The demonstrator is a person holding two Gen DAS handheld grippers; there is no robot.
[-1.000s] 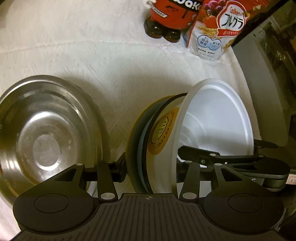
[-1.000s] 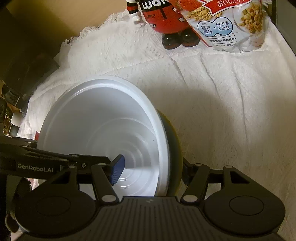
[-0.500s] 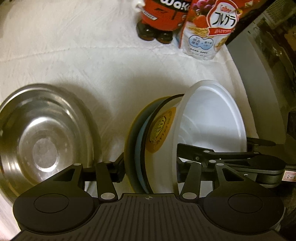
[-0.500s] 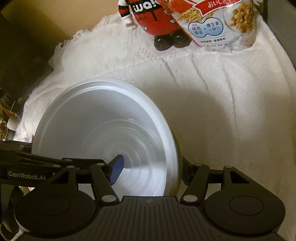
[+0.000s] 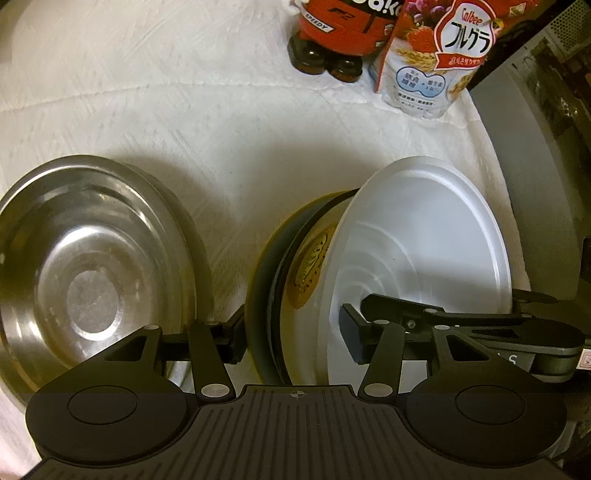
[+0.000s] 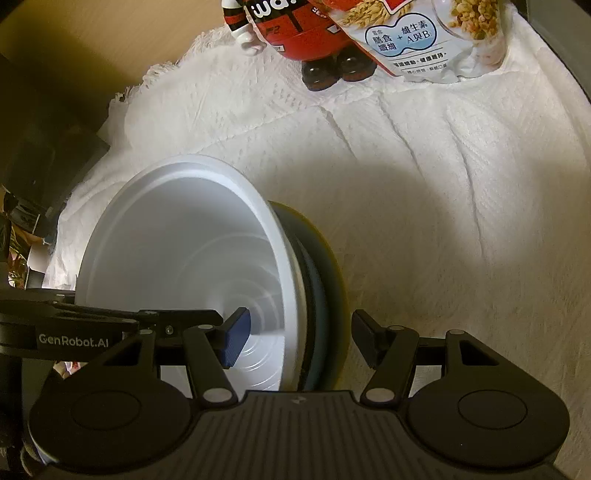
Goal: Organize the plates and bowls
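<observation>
A stack of nested dishes, a white plastic bowl [image 5: 424, 251] inside a white bowl with a gold label and dark and yellow plates [image 5: 264, 280], is held tilted on edge above the white cloth. My left gripper [image 5: 293, 341] is shut on the stack, one finger outside and one inside the white bowl. My right gripper [image 6: 301, 339] straddles the same stack [image 6: 184, 258] from the other side; its right finger [image 6: 364, 332] stands just apart from the yellow plate [image 6: 338, 288]. A steel bowl [image 5: 85, 273] lies to the left.
A red toy figure [image 5: 340, 33] and a cereal bag [image 5: 439, 59] stand at the back of the white cloth [image 5: 221, 122]. A grey appliance edge [image 5: 535, 155] runs along the right. The cloth's fringed left edge [image 6: 125, 99] drops to dark clutter.
My right gripper's jaws have opened a little, so its right finger has come off the yellow plate. The stack has shifted slightly in both views.
</observation>
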